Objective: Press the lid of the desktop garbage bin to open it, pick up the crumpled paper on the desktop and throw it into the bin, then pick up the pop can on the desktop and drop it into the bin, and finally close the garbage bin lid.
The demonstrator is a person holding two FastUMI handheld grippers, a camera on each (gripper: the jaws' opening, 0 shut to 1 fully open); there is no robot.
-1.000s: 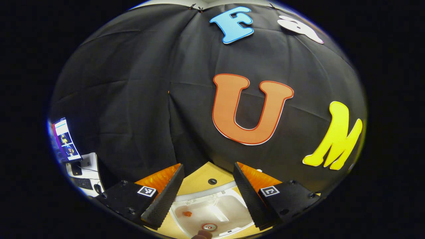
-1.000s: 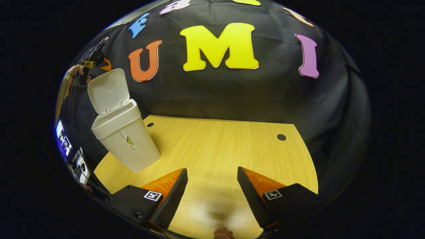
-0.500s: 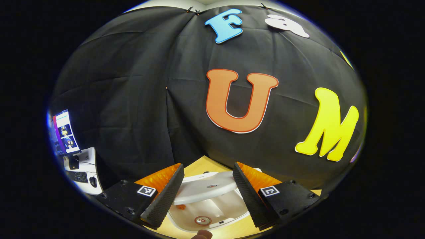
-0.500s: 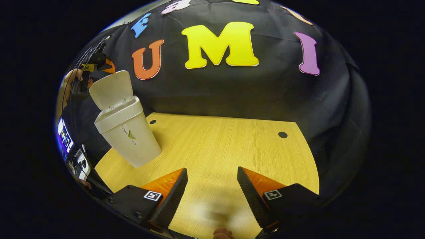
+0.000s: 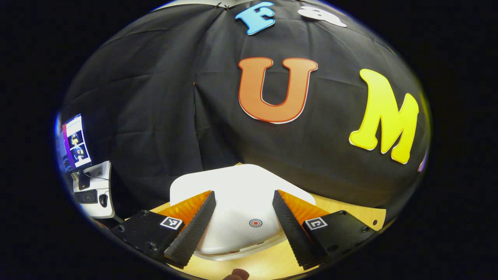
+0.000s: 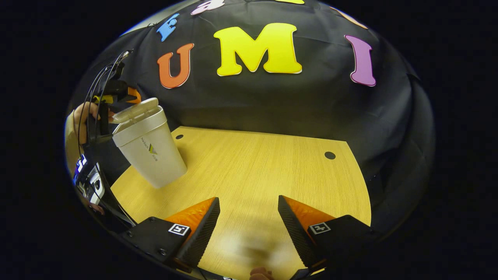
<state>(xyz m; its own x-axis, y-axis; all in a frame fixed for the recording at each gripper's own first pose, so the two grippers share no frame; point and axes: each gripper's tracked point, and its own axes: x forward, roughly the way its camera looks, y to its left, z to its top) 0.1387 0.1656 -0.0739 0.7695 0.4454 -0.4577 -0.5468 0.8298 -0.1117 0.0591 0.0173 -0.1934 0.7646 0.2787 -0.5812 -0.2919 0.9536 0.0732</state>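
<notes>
The white bin (image 6: 149,155) stands at the table's far left in the right gripper view, tilted slightly. Its lid (image 6: 134,111) lies almost flat on the rim, with a thin gap still showing. My left gripper (image 6: 116,95), held by a hand (image 6: 79,116), sits right at the lid's back edge. In the left gripper view the lid (image 5: 241,179), with a small red ring mark (image 5: 255,223), lies just under my open left gripper (image 5: 243,193) and hides the bin's inside. My right gripper (image 6: 248,198) hovers open over the wooden table (image 6: 253,167), holding nothing.
A side desk with a monitor (image 5: 76,142) and keyboard (image 5: 87,196) stands beyond the table's left end. The tabletop has two small round holes (image 6: 330,155) (image 6: 179,137) near the back. Black cloth closes off the back and right.
The lid has swung down from upright to almost shut, covering the can and the orange scrap inside. My left gripper followed it down. The right gripper stayed put.
</notes>
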